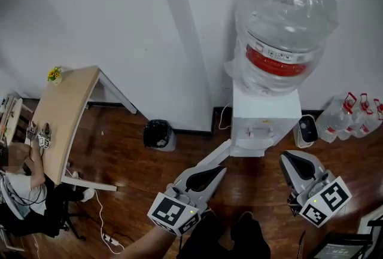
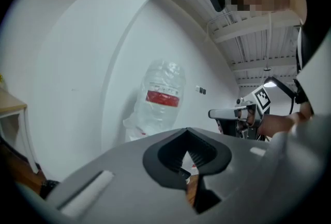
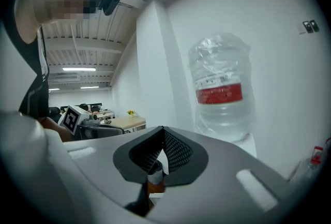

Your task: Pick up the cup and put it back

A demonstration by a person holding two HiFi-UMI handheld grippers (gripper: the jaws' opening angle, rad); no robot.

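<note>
A white water dispenser stands against the wall, topped by a large clear bottle with a red label. The same bottle shows ahead in both gripper views. I can make out no cup in any view. My left gripper is held low in front of the dispenser, left of its base, jaws together and empty. My right gripper hangs at the dispenser's right, shut with nothing between its pads. Each gripper view catches the other gripper off to the side.
A black waste bin sits by the wall left of the dispenser. A wooden table with a seated person is at far left. Water jugs with red handles and a small white device stand at right. A cable trails over the wooden floor.
</note>
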